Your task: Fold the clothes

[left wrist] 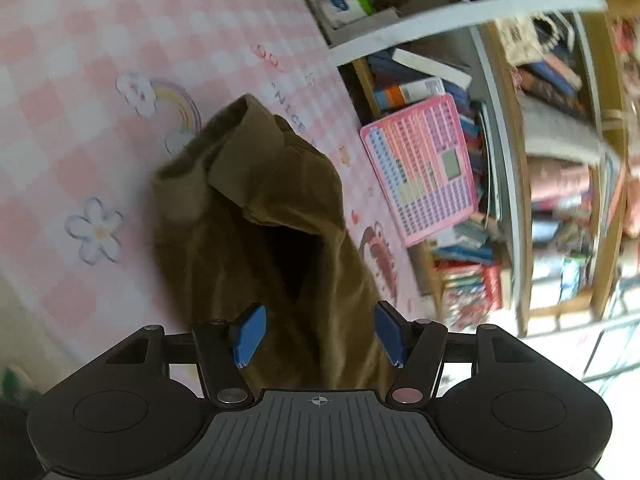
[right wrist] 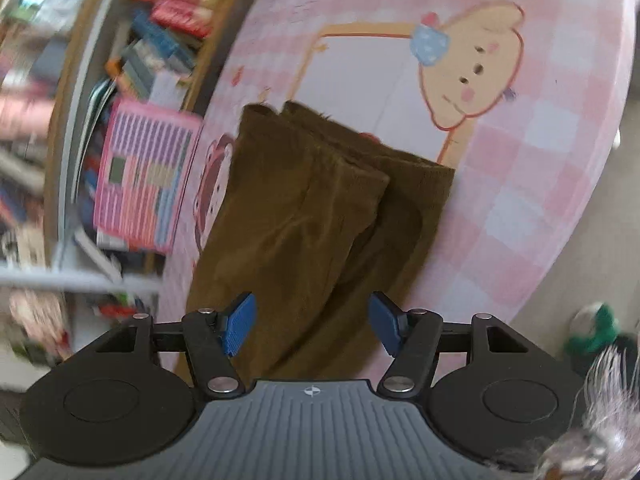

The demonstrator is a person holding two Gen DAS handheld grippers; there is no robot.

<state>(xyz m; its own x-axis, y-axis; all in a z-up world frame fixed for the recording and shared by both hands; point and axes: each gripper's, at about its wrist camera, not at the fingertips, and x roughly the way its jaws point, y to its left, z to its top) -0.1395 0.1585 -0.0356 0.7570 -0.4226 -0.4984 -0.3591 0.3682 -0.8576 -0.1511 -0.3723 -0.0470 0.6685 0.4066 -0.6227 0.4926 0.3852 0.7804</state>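
Observation:
A brown garment (left wrist: 256, 216) lies bunched on a pink checked bed sheet (left wrist: 72, 80), its waistband end far from me in the left wrist view. My left gripper (left wrist: 318, 336) is open, its blue pads (left wrist: 250, 334) spread on either side of the cloth's near end, not closed on it. In the right wrist view the same brown garment (right wrist: 316, 216) shows two folded legs side by side. My right gripper (right wrist: 312, 326) is open just above the cloth's near end, pads (right wrist: 239, 328) apart.
A pink keyboard toy (left wrist: 424, 168) leans at the bed's edge, also in the right wrist view (right wrist: 144, 176). Cluttered bookshelves (left wrist: 560, 160) stand beyond it. The sheet has a bear print (right wrist: 468, 68). A green item (right wrist: 596, 332) lies on the floor.

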